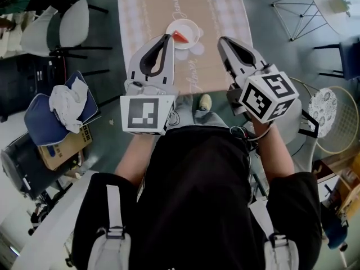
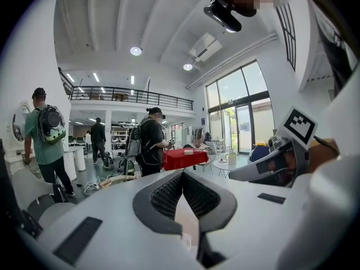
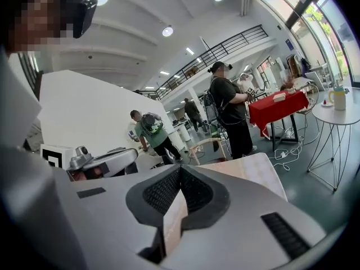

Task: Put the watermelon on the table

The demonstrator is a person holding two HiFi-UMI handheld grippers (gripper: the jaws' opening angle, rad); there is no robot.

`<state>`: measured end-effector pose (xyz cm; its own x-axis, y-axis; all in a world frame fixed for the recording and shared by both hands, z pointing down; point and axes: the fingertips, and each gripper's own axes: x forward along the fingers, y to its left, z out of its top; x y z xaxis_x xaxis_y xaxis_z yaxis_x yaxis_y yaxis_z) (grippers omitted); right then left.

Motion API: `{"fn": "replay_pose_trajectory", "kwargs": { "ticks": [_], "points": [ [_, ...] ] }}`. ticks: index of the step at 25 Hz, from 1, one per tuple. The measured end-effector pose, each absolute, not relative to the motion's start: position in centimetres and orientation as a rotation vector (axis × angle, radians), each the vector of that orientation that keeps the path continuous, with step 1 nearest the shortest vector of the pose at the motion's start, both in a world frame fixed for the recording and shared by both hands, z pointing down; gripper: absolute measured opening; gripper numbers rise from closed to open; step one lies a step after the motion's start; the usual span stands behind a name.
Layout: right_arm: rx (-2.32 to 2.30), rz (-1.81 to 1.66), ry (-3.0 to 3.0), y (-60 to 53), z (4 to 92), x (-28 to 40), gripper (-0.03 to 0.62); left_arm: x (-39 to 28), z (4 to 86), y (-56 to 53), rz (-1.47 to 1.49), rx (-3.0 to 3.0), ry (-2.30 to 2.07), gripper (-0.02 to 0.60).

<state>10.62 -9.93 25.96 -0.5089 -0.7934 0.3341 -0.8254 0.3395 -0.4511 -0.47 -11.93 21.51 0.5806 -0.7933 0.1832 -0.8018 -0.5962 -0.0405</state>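
Note:
A red watermelon slice [image 1: 179, 36] lies on a small white plate [image 1: 192, 25] on the beige checked table [image 1: 214, 10]. My left gripper [image 1: 167, 36] is raised in front of the person's chest, its tips just left of the plate in the head view. It is shut with nothing in it, as the left gripper view [image 2: 182, 174] confirms. My right gripper [image 1: 221, 40] hangs to the right of the plate, also shut and holding nothing [image 3: 180, 169]. Neither gripper touches the slice or the plate. Past the right jaws a strip of the table [image 3: 247, 170] shows.
Grey chairs [image 1: 62, 30], a blue chair with a white cloth [image 1: 56, 108] and a cardboard box [image 1: 64, 148] stand left of the table. A wire stand [image 1: 298, 10] and a round stool [image 1: 323, 103] are on the right. People [image 2: 149, 142] stand by a red-covered table [image 2: 183, 157].

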Motion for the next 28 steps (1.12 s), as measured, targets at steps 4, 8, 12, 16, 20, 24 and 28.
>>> {"fn": "replay_pose_trajectory", "kwargs": {
  "ticks": [4, 8, 12, 16, 20, 24, 28],
  "points": [
    [1.51, 0.836, -2.563, -8.1, 24.3, 9.9, 0.015, -0.6, 19.8, -10.2, 0.277, 2.767, -1.415, 0.011],
    [1.487, 0.799, -2.595, -6.3, 23.2, 9.5, 0.015, -0.9, 18.8, -8.3, 0.259, 2.774, -1.451, 0.011],
    [1.473, 0.781, -2.622, -4.6, 22.2, 9.8, 0.015, -0.6, 18.4, -6.3, 0.263, 2.776, -1.477, 0.011],
    [1.452, 0.785, -2.639, -3.1, 21.8, 10.4, 0.015, -0.4, 17.9, -4.6, 0.256, 2.768, -1.512, 0.011],
    [1.425, 0.791, -2.658, -2.3, 21.7, 10.6, 0.015, -0.5, 17.5, -3.3, 0.292, 2.765, -1.549, 0.011],
    [1.398, 0.787, -2.677, -2.0, 21.4, 10.2, 0.014, -0.8, 17.1, -2.5, 0.291, 2.756, -1.568, 0.011],
    [1.401, 0.785, -2.683, -1.7, 21.3, 9.8, 0.015, -0.8, 17.1, -2.0, 0.292, 2.766, -1.551, 0.011]
  ]
}}
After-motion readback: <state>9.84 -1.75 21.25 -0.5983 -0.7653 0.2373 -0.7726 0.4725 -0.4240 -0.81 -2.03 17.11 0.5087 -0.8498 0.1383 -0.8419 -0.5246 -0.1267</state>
